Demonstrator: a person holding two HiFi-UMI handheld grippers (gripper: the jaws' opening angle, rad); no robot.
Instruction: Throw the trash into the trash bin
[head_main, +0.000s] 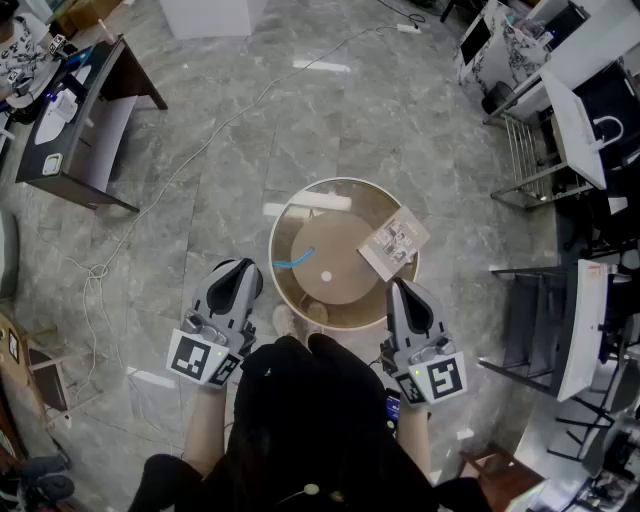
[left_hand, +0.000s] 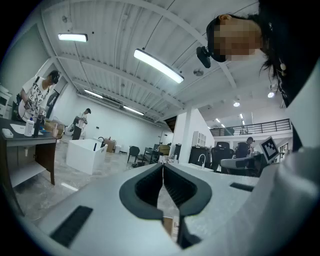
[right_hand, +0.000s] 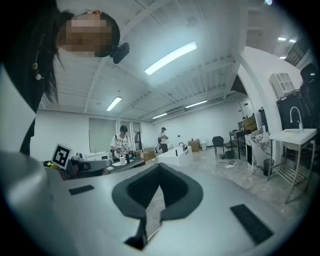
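Just short of the round glass surface, my left claw and right claw are both fully closed, empty and level, staged for a pick, I'd guess. Trash lies on the glass: printed carton, blue strip. Only the head view shows that; both gripper views show closed jaws and the room. No bin spotted.

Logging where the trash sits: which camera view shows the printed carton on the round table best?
The head view: the carton lies whole at the round table's right rim, print facing up. The left gripper view gives only an unclear sliver low in frame; the right gripper view shows room and floor, no carton.
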